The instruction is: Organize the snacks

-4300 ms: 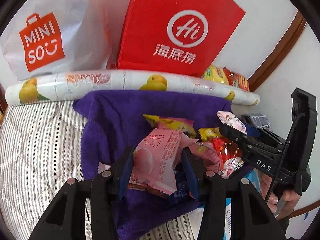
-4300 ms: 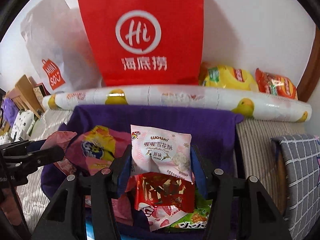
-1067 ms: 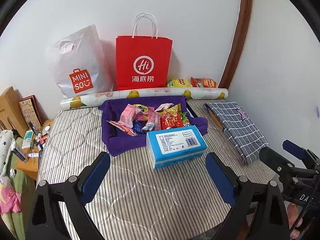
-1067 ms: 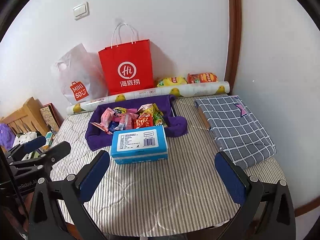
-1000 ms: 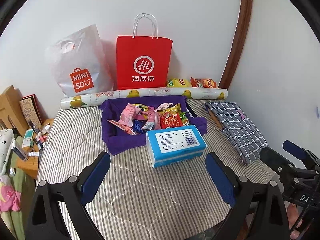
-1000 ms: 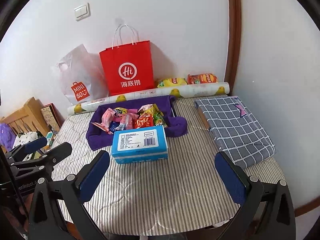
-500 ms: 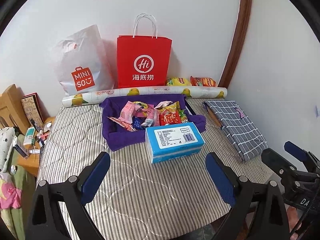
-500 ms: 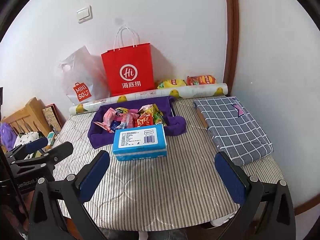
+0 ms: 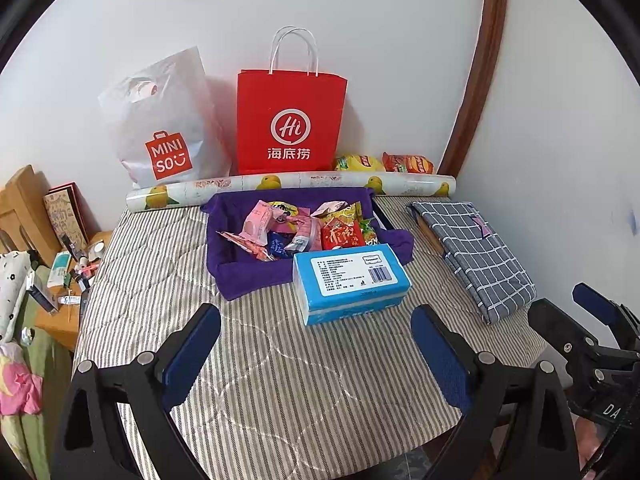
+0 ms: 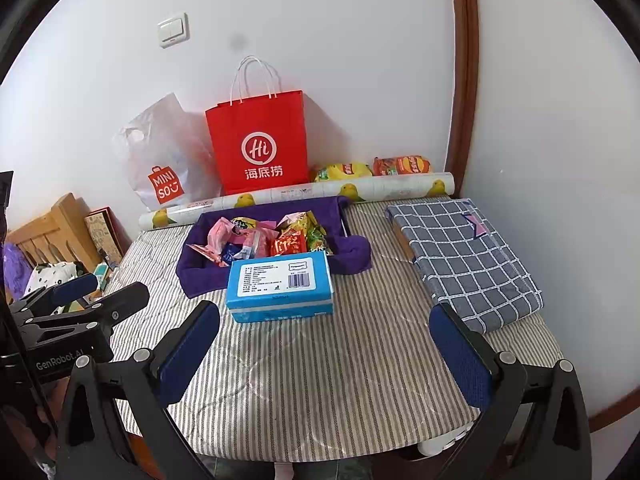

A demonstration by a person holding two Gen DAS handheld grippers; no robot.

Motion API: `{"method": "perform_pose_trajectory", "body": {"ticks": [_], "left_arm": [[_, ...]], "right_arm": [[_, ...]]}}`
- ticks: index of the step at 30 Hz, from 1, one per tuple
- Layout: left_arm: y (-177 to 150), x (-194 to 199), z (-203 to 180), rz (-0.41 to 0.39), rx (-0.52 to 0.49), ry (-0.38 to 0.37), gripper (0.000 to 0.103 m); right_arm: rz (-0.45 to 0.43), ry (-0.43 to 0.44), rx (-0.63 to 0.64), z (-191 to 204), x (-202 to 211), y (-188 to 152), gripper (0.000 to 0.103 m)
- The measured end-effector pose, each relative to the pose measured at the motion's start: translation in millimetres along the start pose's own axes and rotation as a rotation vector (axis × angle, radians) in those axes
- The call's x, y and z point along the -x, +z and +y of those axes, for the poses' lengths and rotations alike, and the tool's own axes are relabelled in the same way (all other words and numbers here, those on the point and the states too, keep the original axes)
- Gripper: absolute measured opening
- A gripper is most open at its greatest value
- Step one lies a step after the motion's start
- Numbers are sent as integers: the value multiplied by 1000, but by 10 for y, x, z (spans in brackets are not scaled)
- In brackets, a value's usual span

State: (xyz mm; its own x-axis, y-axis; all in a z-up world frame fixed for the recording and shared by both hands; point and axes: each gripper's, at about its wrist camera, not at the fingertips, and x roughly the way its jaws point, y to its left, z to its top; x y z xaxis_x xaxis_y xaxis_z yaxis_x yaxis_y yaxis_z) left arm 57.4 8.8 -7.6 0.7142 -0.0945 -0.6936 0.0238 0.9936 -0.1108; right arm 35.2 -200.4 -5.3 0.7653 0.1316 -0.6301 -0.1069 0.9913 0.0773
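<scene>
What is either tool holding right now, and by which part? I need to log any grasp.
Nothing is held. The left tool and the right tool are both wide open, back from the purple tray of snacks.

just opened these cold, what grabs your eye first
The bright red paper bag standing against the back wall, with a white plastic shopping bag at its left. In front of them, a purple cloth-lined tray heaped with colourful snack packets sits on the striped bed, and a blue tissue pack lies against its near edge. Both grippers, left and right, hang open and empty.
</scene>
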Motion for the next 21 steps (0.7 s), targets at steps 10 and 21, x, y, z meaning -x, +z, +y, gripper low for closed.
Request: {"method": "perform_pose_trajectory", "body": {"ticks": [10, 21], "left_arm": [[-12, -9, 17, 3, 3, -4, 96], [-16, -17, 37, 4, 8, -5, 96]], "right_arm": [[0, 1, 8, 38, 8, -8, 103], [-2, 4, 7, 50, 3, -5, 103]]}}
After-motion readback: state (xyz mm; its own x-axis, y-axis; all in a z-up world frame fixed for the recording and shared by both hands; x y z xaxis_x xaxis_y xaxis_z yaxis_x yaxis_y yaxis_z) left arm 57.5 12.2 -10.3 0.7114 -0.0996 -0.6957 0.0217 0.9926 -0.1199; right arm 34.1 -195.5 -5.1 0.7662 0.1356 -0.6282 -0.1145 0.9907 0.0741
